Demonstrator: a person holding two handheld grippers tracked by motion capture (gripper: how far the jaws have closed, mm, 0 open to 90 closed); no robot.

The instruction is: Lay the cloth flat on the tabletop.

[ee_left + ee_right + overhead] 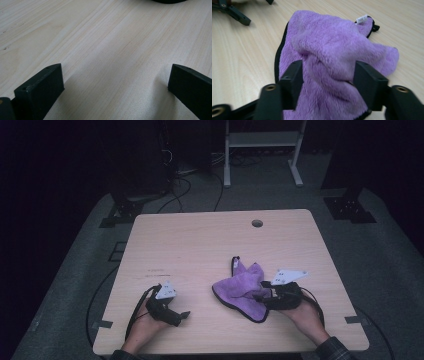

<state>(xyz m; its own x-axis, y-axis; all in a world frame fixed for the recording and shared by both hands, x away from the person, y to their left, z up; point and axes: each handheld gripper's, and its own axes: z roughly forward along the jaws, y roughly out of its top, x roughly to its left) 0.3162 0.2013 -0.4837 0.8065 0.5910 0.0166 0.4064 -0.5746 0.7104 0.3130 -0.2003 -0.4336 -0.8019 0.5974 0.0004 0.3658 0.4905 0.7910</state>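
Note:
A purple fleece cloth (242,287) with black edging lies bunched on the light wooden table (200,245), right of centre near the front. My right gripper (262,292) reaches into its right side. In the right gripper view the jaws stand on either side of a raised fold of the cloth (332,47), and both pads (294,75) press into the fleece. A white label (362,18) shows at the cloth's far corner. My left gripper (184,315) rests at the front left, jaws wide apart over bare wood (116,75) with nothing between them.
A round cable hole (257,223) sits near the table's far edge. Beyond the table stand a white metal frame (262,140) and loose cables on the grey floor. The left gripper's jaw tips (234,12) show at the top left of the right gripper view.

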